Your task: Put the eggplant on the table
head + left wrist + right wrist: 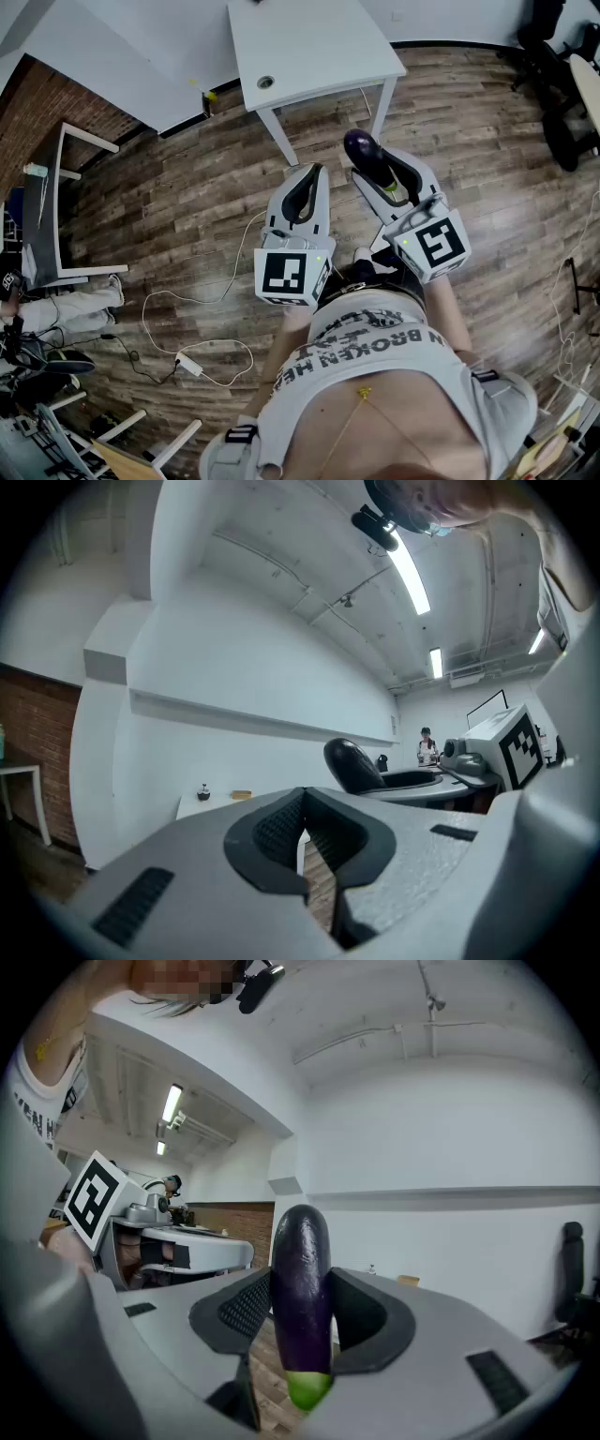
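Eggplant (302,1288) is pinched upright in the pads of your right gripper (380,173), purple end up, green stem end down. It's in the air over the wood floor (187,244), not on the table (309,47). Left gripper (302,192) sits just beside at 9 o'clock, jaws pressed together. The white table is near, at 12 o'clock from both grippers.

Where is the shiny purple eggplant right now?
The dark purple eggplant stands upright, green end down, clamped in the right gripper; in the head view it hangs over the wooden floor, just short of the white table.
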`<state>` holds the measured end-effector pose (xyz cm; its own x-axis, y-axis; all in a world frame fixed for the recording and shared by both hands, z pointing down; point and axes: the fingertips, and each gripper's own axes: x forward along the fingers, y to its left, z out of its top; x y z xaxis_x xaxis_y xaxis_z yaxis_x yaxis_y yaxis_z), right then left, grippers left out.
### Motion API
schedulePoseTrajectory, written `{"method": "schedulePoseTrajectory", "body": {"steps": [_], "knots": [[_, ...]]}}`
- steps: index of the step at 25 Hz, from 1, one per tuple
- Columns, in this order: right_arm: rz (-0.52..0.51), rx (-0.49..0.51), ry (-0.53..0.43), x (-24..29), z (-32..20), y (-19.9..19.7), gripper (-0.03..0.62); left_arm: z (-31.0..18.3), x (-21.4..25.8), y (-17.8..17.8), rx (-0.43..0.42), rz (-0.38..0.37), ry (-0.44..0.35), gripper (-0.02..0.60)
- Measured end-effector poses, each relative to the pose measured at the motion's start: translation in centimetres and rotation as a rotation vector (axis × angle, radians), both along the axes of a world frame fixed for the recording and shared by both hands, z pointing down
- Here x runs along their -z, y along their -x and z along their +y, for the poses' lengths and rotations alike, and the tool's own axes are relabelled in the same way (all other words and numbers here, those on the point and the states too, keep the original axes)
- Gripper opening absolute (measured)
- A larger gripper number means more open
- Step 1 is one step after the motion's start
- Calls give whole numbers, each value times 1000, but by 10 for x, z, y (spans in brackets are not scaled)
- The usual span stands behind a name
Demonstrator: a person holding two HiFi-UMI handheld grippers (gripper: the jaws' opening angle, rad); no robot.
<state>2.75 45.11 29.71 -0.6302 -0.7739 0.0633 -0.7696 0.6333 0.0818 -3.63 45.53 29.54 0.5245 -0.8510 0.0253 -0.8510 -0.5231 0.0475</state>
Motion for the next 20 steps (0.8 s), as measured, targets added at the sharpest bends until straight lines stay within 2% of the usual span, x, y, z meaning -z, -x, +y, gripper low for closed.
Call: {"method": "schedulePoseTrajectory", "body": {"steps": [8,20], "knots": [[-90,-2,1,4,-3,-38,198,2,-2,-24,1,-2,7,6],[-83,-1,33,-14,-22,-86,198,1,-21,-48,64,-38,42,6]]}}
